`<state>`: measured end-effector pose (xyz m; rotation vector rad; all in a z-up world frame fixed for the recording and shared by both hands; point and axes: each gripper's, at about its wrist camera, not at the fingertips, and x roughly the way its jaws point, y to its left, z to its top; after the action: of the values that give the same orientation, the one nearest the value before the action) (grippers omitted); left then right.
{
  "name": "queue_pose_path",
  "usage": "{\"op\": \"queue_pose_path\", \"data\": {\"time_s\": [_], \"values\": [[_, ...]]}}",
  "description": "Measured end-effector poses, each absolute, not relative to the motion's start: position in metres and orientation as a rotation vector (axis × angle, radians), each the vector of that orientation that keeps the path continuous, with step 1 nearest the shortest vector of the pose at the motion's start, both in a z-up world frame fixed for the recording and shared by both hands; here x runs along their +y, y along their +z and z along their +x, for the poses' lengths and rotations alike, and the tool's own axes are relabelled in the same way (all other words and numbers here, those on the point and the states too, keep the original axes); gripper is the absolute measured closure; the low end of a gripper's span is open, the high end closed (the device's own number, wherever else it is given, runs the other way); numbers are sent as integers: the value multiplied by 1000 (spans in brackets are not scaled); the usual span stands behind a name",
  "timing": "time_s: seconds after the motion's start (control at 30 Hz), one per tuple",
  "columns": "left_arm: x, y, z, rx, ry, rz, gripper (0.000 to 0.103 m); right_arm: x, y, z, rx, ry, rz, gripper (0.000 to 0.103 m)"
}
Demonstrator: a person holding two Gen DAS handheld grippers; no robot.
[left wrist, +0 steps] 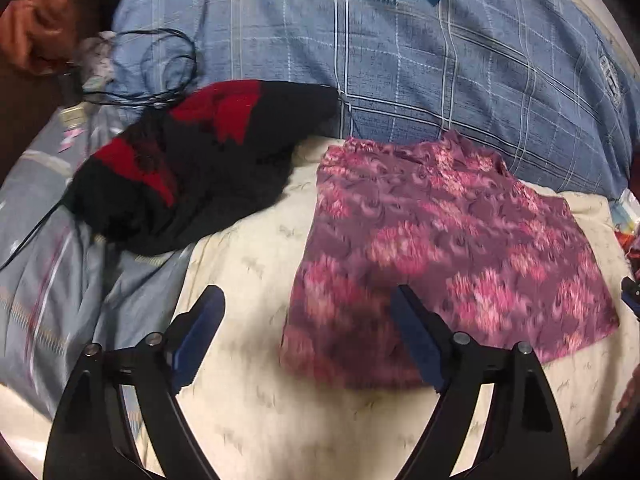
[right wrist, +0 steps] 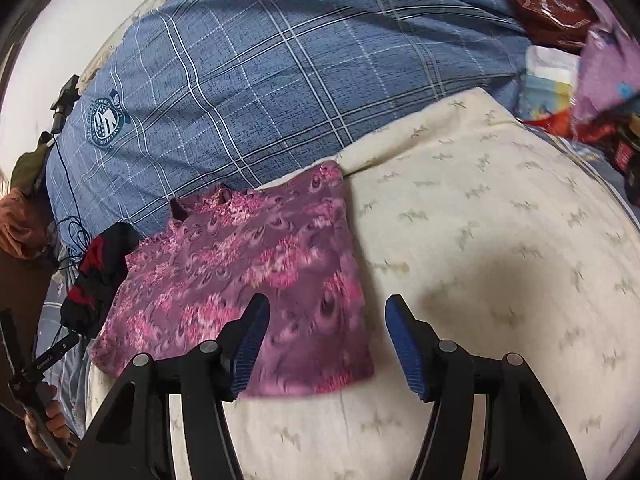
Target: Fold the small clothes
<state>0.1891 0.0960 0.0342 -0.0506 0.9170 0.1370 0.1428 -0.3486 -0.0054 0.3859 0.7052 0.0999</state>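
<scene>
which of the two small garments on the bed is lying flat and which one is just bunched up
The purple floral garment lies spread flat on the cream cover. The black and red garment beside it sits crumpled in a heap.

Both views are evenly, warmly lit. Strong fisheye bending and dark vignetting are seen at edges. Motion blur is noted on the pink garment [left wrist: 448,256]. A soft shadow is cast on the cream sheet [right wrist: 492,280].

A purple-pink floral garment [left wrist: 448,256] lies folded flat in a rough rectangle at centre right of the frame. A black-and-red garment [left wrist: 192,160] sits crumpled at centre left, apart from it.
</scene>
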Motion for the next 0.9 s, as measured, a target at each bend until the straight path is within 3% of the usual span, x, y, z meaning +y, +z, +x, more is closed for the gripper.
{"op": "queue_pose_path", "data": {"time_s": [0.13, 0.33, 0.5, 0.67, 0.73, 0.8, 0.83, 0.87, 0.9], "values": [[116, 42, 254, 946, 151, -79, 18, -353, 3, 183, 698, 107, 414, 39], [153, 19, 342, 1059, 71, -341, 18, -358, -4, 268, 746, 89, 486, 36], [154, -24, 367, 1176, 47, -379, 18, -345, -28, 321, 853, 71, 476, 35], [142, -37, 367, 1156, -13, -326, 18, -327, -34, 339, 883, 82, 375, 35], [137, -40, 367, 1172, -41, -334, 18, -319, -30, 339, 871, 92, 322, 44], [130, -40, 365, 1160, -49, -313, 18, -312, -26, 337, 851, 96, 258, 64], [128, -40, 364, 1149, -51, -300, 23, -309, -24, 336, 844, 95, 230, 82], [124, -38, 363, 1127, -57, -283, 44, -307, -22, 337, 838, 89, 202, 94], [122, -37, 363, 1123, -64, -276, 58, -305, -20, 337, 833, 91, 183, 94]]}}
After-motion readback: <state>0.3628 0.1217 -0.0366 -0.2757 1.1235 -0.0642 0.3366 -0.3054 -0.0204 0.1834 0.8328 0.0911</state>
